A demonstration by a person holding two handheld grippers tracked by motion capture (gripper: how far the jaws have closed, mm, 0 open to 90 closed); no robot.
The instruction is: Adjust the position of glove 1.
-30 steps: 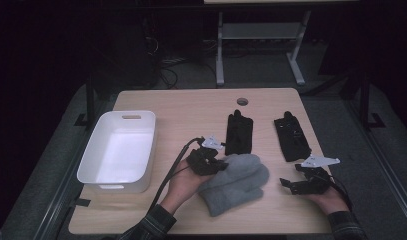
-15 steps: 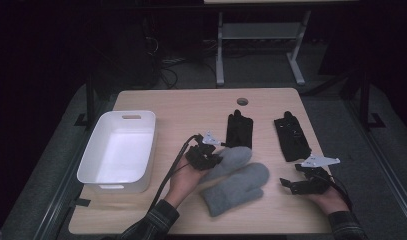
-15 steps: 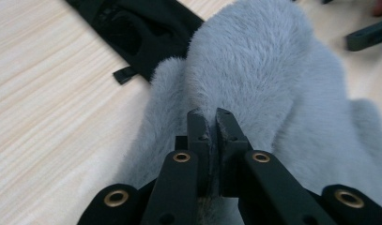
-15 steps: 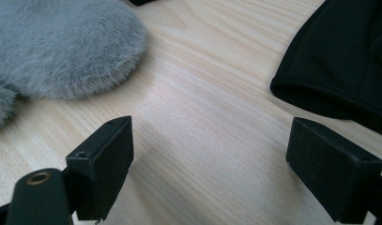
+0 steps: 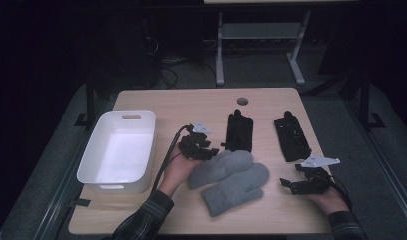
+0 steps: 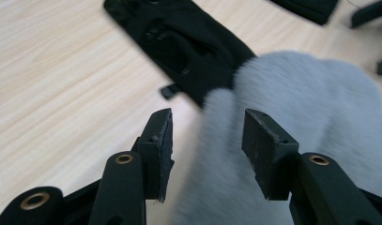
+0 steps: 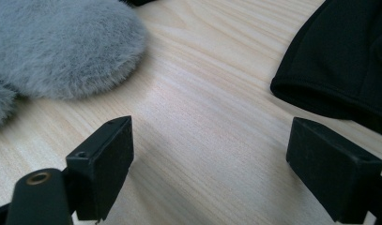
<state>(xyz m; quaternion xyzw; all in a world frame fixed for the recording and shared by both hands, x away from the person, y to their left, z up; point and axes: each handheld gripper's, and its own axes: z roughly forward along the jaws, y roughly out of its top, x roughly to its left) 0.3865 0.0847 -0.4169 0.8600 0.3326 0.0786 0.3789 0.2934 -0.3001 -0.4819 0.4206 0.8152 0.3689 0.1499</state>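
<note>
Grey fleece mitten lies just ahead of the left hand-held gripper, jaws just opening, gripping nothing; right hand-held gripper gapes.

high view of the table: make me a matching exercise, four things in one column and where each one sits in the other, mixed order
Things
1. white rectangular plastic bin
2. pair of fuzzy grey mittens
3. black glove nearer the table's round hole
4. left gripper

Places
A. at the front middle of the table, one mitten overlapping the other
B. beside the cuff end of the upper mitten, jaws apart
C. at the table's left edge
D. just behind the mittens, lying lengthwise

Pairs: 1-C, 2-A, 3-D, 4-B
</note>
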